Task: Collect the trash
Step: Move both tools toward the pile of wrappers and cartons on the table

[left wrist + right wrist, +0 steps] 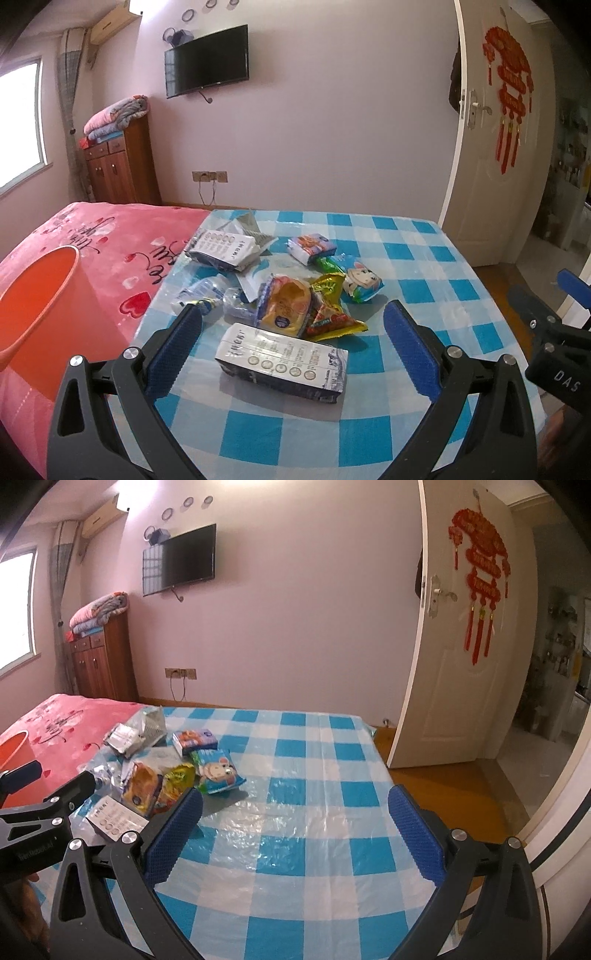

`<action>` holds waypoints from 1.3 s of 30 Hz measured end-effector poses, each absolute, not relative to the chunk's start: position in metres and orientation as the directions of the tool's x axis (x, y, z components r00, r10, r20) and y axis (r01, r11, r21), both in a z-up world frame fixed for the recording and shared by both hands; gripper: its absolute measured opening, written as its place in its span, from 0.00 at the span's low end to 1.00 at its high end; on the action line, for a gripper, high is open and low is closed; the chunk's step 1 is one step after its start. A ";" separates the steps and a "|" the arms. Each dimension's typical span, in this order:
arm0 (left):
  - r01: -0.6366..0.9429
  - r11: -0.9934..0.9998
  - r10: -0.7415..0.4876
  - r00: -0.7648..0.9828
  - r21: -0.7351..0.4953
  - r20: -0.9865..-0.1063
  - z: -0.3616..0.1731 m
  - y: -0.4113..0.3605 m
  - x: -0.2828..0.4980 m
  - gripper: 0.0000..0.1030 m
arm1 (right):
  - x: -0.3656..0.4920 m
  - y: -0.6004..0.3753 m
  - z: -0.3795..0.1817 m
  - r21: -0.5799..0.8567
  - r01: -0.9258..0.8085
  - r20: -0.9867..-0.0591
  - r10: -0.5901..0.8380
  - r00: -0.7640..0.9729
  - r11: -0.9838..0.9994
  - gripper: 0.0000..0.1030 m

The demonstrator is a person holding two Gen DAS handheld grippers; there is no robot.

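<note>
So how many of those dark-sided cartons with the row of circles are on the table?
2. One carton lies nearest, between the open left gripper's fingers; the other carton sits at the pile's far left. More could be hidden under the wrappers.

Trash heaped on the worktop's left half, bucket off to the left

A carton [282, 363] lies nearest, between the left claw [291, 325] fingers; behind it sit a bread wrapper [284, 306] and snack packets [332, 306], with a second carton [221, 249] at the far left. The bucket [37, 295] stands on the bed [110, 236], left of the worktop [424, 266]. The right claw [295, 805] hangs over the bare right side
</note>
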State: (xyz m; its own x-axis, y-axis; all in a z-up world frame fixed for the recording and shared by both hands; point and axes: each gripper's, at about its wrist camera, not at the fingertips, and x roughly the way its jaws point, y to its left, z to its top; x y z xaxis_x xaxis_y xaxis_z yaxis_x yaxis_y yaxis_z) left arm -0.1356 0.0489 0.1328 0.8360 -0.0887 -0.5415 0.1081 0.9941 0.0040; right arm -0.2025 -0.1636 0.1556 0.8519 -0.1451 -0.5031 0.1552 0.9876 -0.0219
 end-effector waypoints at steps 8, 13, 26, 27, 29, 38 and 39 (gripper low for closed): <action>0.085 0.996 -0.077 0.850 -0.010 -0.521 0.143 0.061 -0.146 0.96 | -0.215 -0.158 0.169 -0.037 0.155 -0.467 -0.154 0.871 0.987 0.96; 0.078 0.997 -0.073 0.858 -0.011 -0.509 0.146 0.064 -0.151 0.96 | -0.220 -0.155 0.173 -0.044 0.153 -0.451 -0.156 0.879 0.987 0.96; 0.079 0.997 -0.068 0.863 0.000 -0.500 0.149 0.061 -0.157 0.96 | -0.225 -0.154 0.176 -0.049 0.151 -0.441 -0.157 0.884 0.987 0.96; 0.078 0.997 -0.068 0.864 -0.001 -0.499 0.148 0.061 -0.157 0.96 | -0.225 -0.154 0.176 -0.049 0.150 -0.442 -0.156 0.883 0.987 0.96; 0.078 0.997 -0.068 0.864 -0.001 -0.499 0.148 0.061 -0.158 0.96 | -0.225 -0.154 0.176 -0.050 0.148 -0.443 -0.155 0.883 0.988 0.96; 0.077 0.997 -0.061 0.856 0.010 -0.513 0.142 0.063 -0.162 0.96 | -0.220 -0.153 0.169 -0.059 0.140 -0.459 -0.151 0.876 0.988 0.96; 0.077 0.997 -0.061 0.855 0.010 -0.515 0.141 0.064 -0.161 0.96 | -0.219 -0.153 0.169 -0.059 0.138 -0.461 -0.149 0.875 0.989 0.96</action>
State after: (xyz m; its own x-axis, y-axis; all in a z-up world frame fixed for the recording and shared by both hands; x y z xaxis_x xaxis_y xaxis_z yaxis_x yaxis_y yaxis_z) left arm -0.1614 0.0640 0.1406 0.8548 -0.0614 -0.5154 0.0774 0.9970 0.0095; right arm -0.2190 -0.1532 0.1686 0.8748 -0.1490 -0.4610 0.1376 0.9888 -0.0585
